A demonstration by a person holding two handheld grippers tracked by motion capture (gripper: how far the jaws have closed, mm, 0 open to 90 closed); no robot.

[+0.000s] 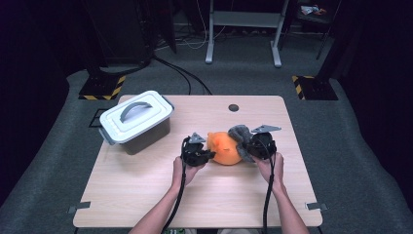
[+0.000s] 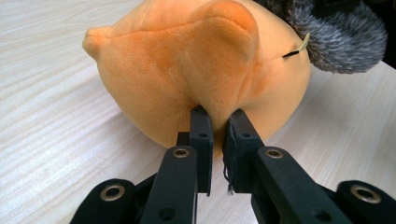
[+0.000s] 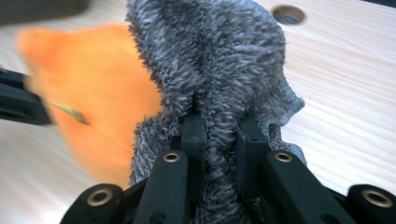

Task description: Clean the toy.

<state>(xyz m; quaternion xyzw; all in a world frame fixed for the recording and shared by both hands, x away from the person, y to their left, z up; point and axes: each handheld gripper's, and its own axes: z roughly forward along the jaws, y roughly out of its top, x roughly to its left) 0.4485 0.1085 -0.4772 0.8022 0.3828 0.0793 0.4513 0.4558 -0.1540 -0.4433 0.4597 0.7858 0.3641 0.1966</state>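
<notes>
An orange plush toy lies at the middle of the wooden table. A fuzzy grey cloth lies against its right side. My left gripper is at the toy's left and is shut on a fold of the orange plush, pinched between its fingertips. My right gripper is at the toy's right, shut on a bunched fold of the grey cloth. The orange toy shows blurred behind that cloth.
A grey lidded box with a white lid and handle stands at the table's back left. A round cable hole sits near the far edge. Black stands with yellow-striped bases and a metal frame are on the floor beyond.
</notes>
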